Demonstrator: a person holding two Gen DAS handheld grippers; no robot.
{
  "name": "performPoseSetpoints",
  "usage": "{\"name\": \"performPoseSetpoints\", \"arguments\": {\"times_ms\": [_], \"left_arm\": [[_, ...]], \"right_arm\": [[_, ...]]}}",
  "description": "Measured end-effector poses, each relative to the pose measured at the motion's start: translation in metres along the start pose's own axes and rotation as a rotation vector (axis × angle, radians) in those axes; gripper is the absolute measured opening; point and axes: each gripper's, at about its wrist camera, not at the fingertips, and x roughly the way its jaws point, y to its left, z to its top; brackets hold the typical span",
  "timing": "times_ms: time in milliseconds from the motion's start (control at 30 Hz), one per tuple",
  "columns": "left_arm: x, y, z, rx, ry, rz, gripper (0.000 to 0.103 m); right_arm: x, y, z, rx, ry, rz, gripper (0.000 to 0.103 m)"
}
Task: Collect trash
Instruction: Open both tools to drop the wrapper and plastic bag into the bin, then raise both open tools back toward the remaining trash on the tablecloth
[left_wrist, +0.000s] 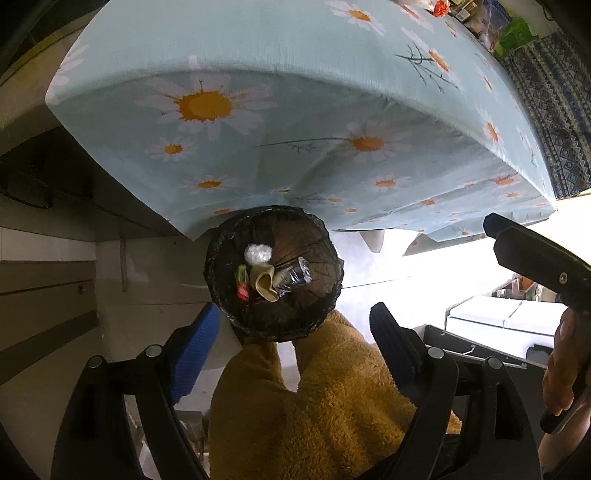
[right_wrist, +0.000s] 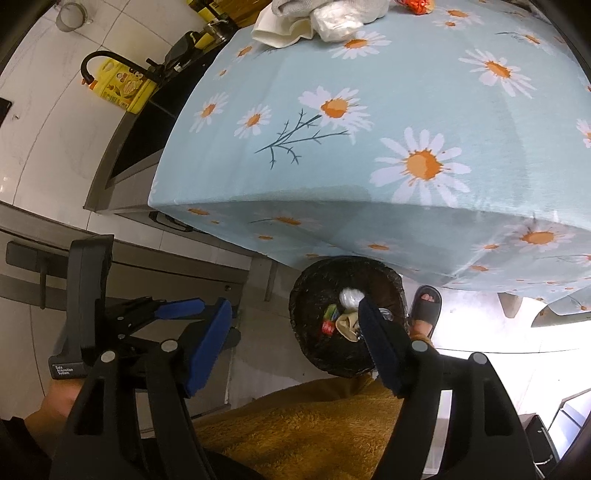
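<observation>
Jaws of both the left gripper (left_wrist: 295, 332) and right gripper (right_wrist: 299, 343) stand open and empty above the round black-lined trash bin (left_wrist: 221, 254), so a drop looks finished. Next comes reaching toward twelve o'clock for the crumpled white wrappers (right_wrist: 336, 18) on the daisy-print blue bench (right_wrist: 424, 92).

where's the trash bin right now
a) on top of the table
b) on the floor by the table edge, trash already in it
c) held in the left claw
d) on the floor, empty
b: the bin stands on the floor under the edge of the daisy tablecloth, with wrappers lying inside its black liner.
</observation>
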Motion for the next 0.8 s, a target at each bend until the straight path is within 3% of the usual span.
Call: {"name": "performPoseSetpoints", "arguments": {"times_ms": [400,800], "left_arm": [[-0.02,-0.006,0.006,0.011,-0.047,-0.018,0.081],[-0.066,-0.015,0.014,0.05,-0.159,-0.037,0.081]], "right_arm": [[-0.016,-0.001,-0.003,0.018,-0.041,-0.006,0.071],[-0.052,0.012,0.001,-0.001,-0.139,-0.021,0.071]]}}
